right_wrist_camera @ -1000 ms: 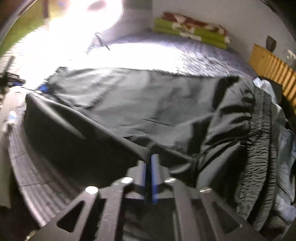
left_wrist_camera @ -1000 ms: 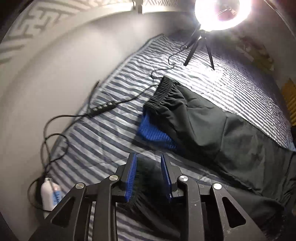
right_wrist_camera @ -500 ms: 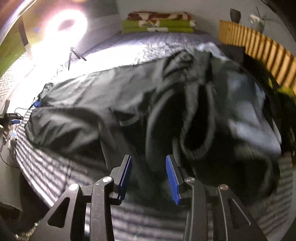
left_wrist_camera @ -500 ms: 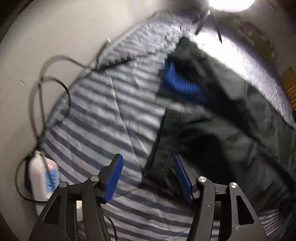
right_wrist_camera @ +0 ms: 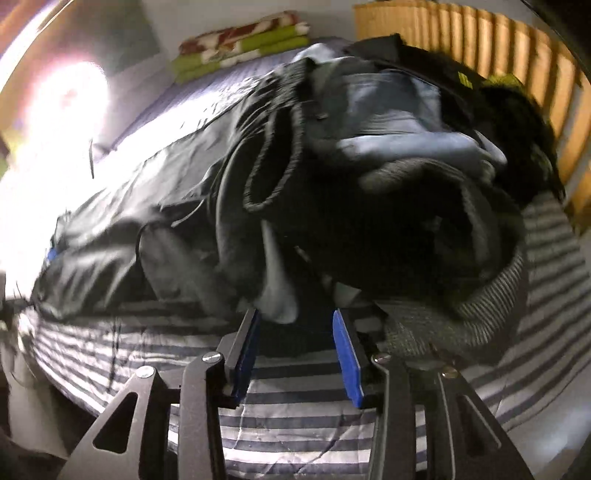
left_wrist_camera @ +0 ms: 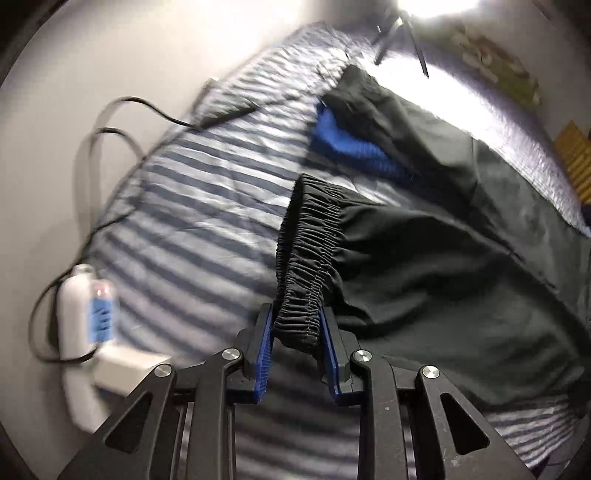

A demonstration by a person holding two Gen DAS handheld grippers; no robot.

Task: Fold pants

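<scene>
Covering nearly the whole scene, one striped bedsheet (left_wrist_camera: pixel 192 206) in grey and white spreads from the near edge to the far wall. On it lies one pair of black pants (left_wrist_camera: pixel 443 266), stretched from the near centre toward the far right in the left wrist view, with its gathered elastic cuff (left_wrist_camera: pixel 306 258) nearest that camera. In the right wrist view the same pants (right_wrist_camera: pixel 155 199) run from the far left to the middle, where they meet one heap of other clothes (right_wrist_camera: pixel 424 173) in dark and pale blue-grey cloth, piled at the right. One blue knitted item (left_wrist_camera: pixel 351 144) shows from under the pants' far edge. One stack of folded blankets (right_wrist_camera: pixel 243 40), green and red-patterned, sits at the far end of the bed. One bright lamp on a tripod (left_wrist_camera: pixel 402 33) stands far off, glaring. One white bottle (left_wrist_camera: pixel 86 310) rests at the near left edge, with one black cable (left_wrist_camera: pixel 110 129) looping beside it.

The left gripper (left_wrist_camera: pixel 297 325) is closing, its two blue pads pinching the elastic cuff between them. The right gripper (right_wrist_camera: pixel 295 321) is opening, its two pads apart and pressing on nothing, with a fold of pale cloth just ahead of them.
</scene>
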